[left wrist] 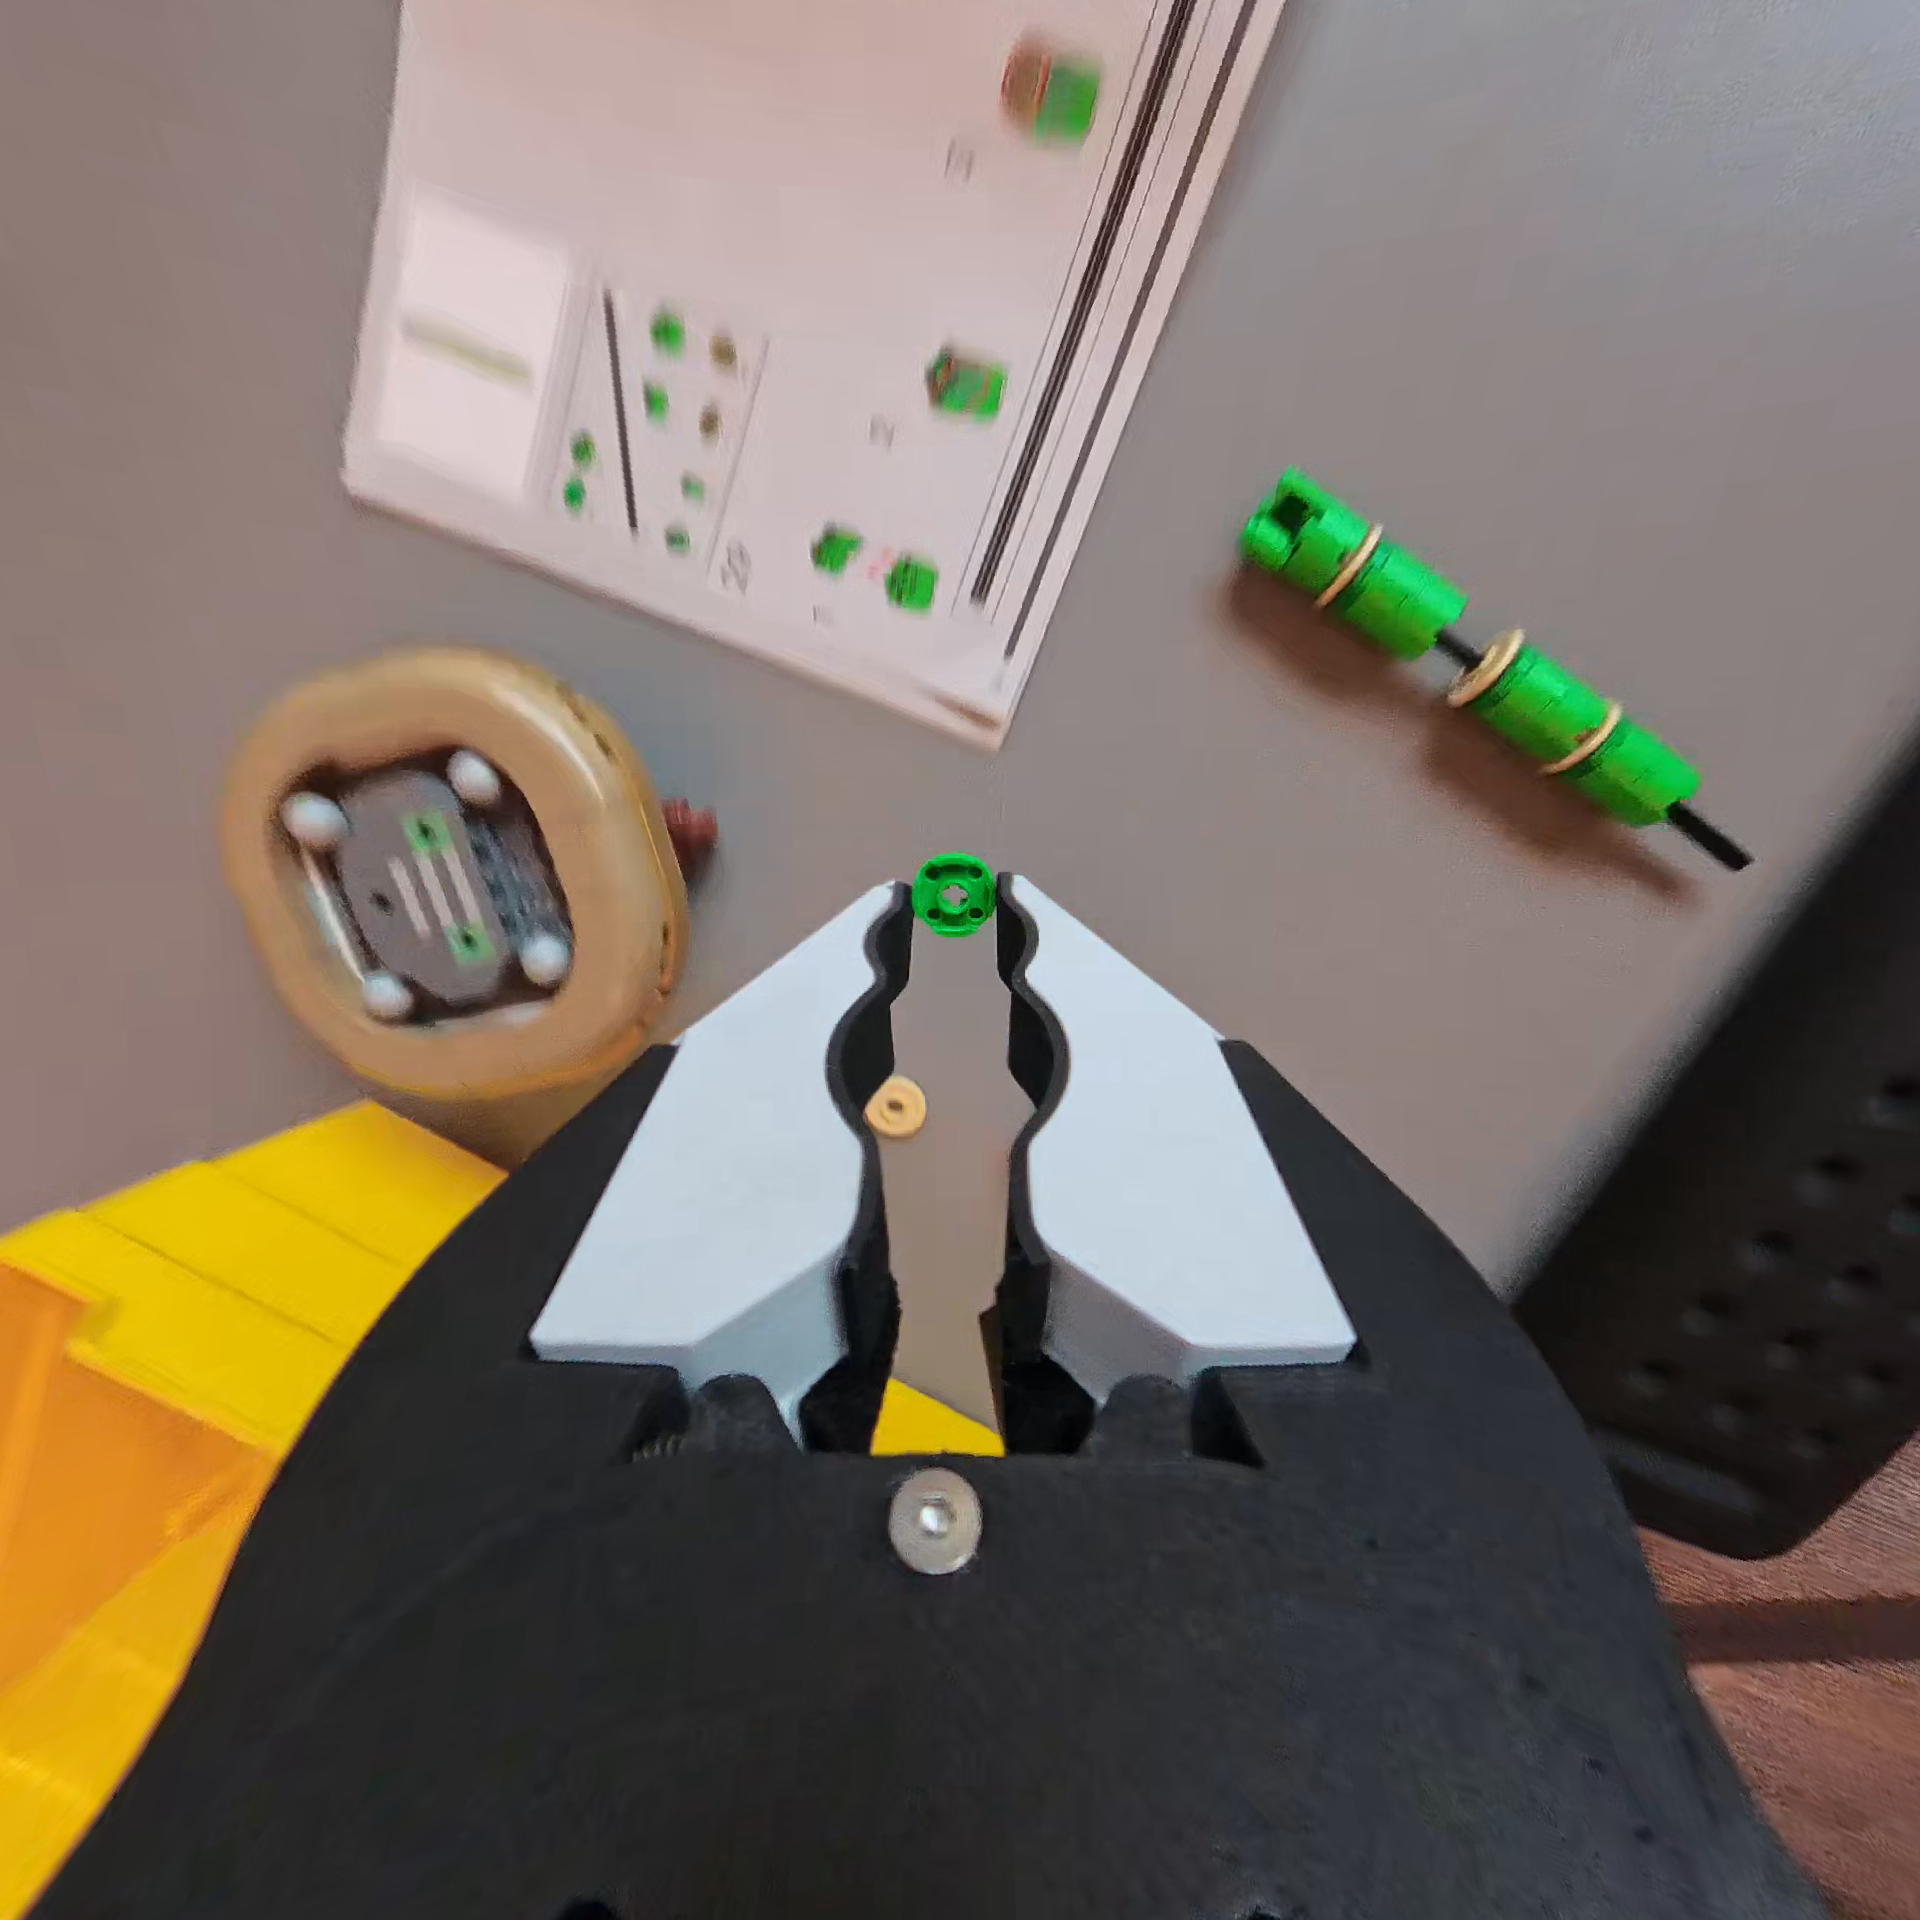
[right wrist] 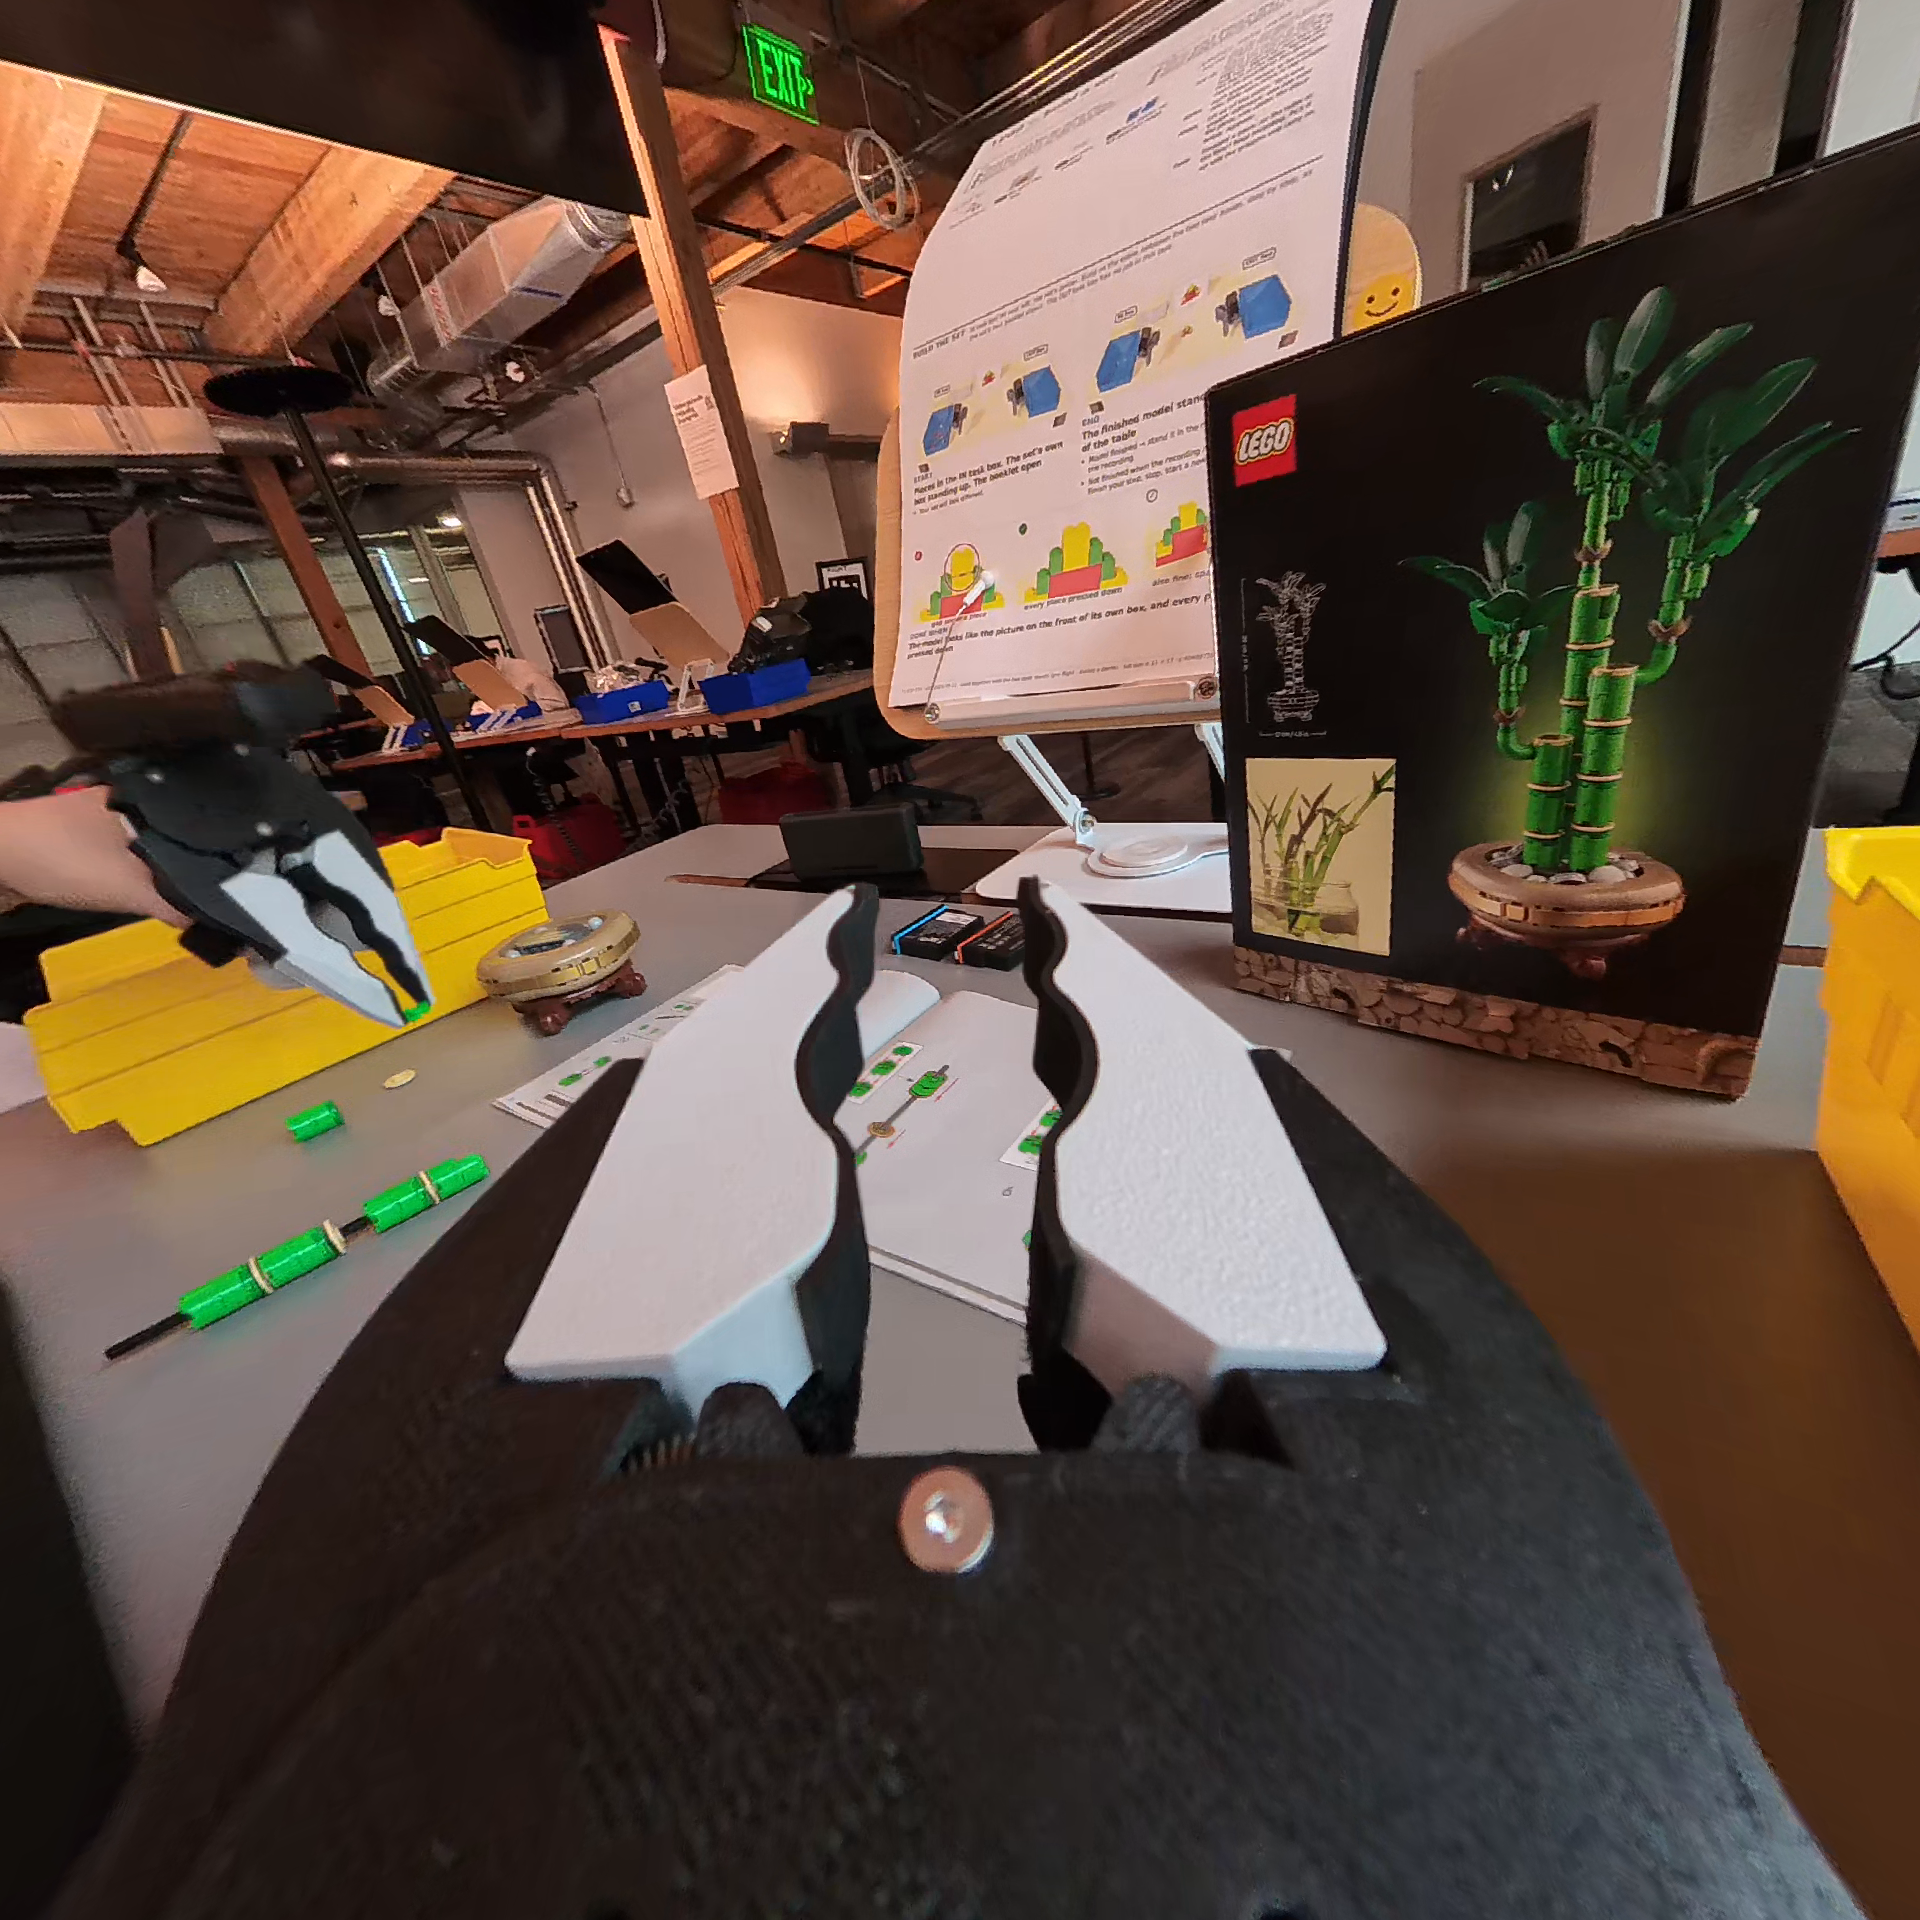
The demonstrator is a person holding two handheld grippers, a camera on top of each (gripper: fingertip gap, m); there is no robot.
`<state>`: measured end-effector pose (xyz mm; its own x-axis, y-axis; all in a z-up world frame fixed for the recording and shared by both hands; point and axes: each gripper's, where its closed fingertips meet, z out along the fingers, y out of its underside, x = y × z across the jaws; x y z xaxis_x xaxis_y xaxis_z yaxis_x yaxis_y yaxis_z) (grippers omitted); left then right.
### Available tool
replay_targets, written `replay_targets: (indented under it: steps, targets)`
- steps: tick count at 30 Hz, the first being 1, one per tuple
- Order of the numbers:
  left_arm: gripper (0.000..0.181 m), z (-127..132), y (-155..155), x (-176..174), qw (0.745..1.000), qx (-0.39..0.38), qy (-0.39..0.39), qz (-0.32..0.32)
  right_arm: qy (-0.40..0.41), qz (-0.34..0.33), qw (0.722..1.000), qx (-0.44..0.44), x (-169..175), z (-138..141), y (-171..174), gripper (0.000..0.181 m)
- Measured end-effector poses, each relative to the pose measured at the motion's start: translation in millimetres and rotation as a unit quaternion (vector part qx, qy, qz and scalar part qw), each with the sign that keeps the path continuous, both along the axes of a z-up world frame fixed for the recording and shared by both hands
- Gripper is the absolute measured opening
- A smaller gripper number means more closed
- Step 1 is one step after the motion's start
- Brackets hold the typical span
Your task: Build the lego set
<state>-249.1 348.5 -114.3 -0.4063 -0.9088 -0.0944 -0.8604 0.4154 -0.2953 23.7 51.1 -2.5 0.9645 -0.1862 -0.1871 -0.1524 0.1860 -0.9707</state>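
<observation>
Bare table [right wrist: 1558, 1122] ahead; set box [right wrist: 1507, 644] blocks beyond.

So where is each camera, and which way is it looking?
Left wrist view: sits on the left gripper, looking down at the grey table; its fingers pinch a green round piece.
Right wrist view: sits on the right gripper, open, looking level across the table toward the set box; a hand shows.
Both see the green bamboo stalk, booklet and pot base.

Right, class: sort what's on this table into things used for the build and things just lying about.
For the build: green round piece in left gripper, green stalk on its black axle, tan ring, pot base, instruction booklet.

Lying about: small black boxes, stand's white base.
</observation>
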Motion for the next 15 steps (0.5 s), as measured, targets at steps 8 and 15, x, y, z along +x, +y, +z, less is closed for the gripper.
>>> replay_targets:
  steps: [8, 15]
  targets:
    - [0.013, -48.9, 14.3, -29.8, 0.997, 0.028, 0.071, 0.014, -0.016, -0.005, 1.000, -0.010, -2.1, -0.5, 0.3, 0.027]
    - [0.016, -54.9, 8.9, -32.8, 0.997, -0.007, 0.076, 0.022, -0.009, 0.000, 1.000, -0.009, -2.3, -1.9, 1.4, 0.027]
